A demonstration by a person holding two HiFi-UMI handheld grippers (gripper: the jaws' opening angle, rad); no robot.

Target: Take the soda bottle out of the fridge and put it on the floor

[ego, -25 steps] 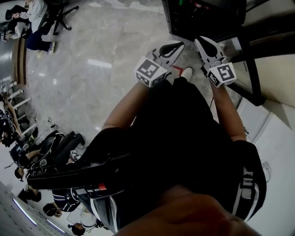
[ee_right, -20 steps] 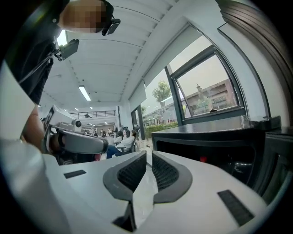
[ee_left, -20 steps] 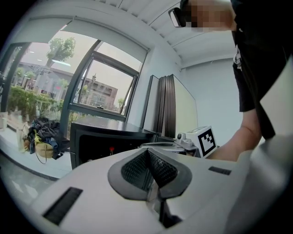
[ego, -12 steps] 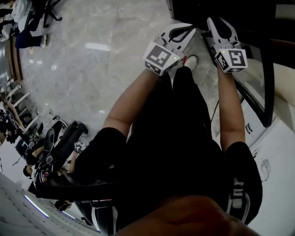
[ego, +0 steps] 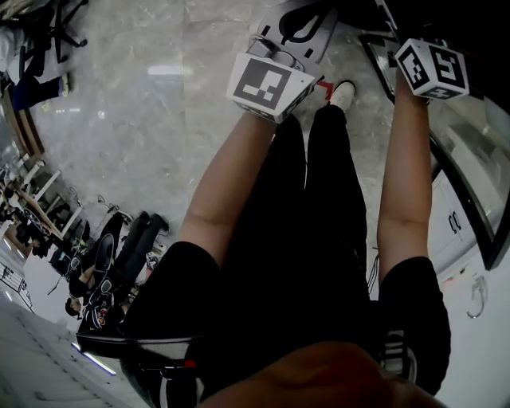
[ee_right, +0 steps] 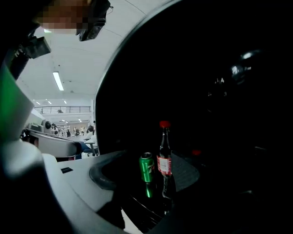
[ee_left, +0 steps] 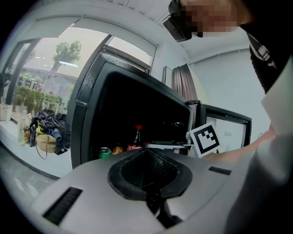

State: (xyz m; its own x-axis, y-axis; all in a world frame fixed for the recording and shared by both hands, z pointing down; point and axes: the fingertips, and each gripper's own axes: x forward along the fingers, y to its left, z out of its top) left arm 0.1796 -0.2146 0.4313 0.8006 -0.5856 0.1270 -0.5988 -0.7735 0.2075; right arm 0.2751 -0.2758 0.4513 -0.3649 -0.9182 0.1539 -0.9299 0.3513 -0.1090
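Note:
The soda bottle (ee_right: 164, 153), dark with a red cap and red label, stands upright inside the dark open fridge (ee_left: 114, 114). The left gripper view shows the bottle (ee_left: 137, 138) further off, on the same shelf. My right gripper (ee_right: 154, 161) is open and its jaws have just been opening. The bottle shows in the gap ahead of them and the pads do not touch it. In the head view only its marker cube (ego: 430, 68) shows. My left gripper (ee_left: 145, 151) is shut on nothing and points at the fridge from the left, its tips (ego: 303, 20) at the head view's top edge.
A green can (ee_right: 146, 167) stands just left of the bottle, with another can (ee_left: 118, 150) beside it. The fridge's glass door (ego: 470, 199) hangs open on the right. Below lie grey marble floor (ego: 159, 119) and the person's white shoe (ego: 344, 93).
Both grippers have travelled toward the top of the head view, closer to the fridge. The right gripper's jaws have left that view, and only its cube remains.

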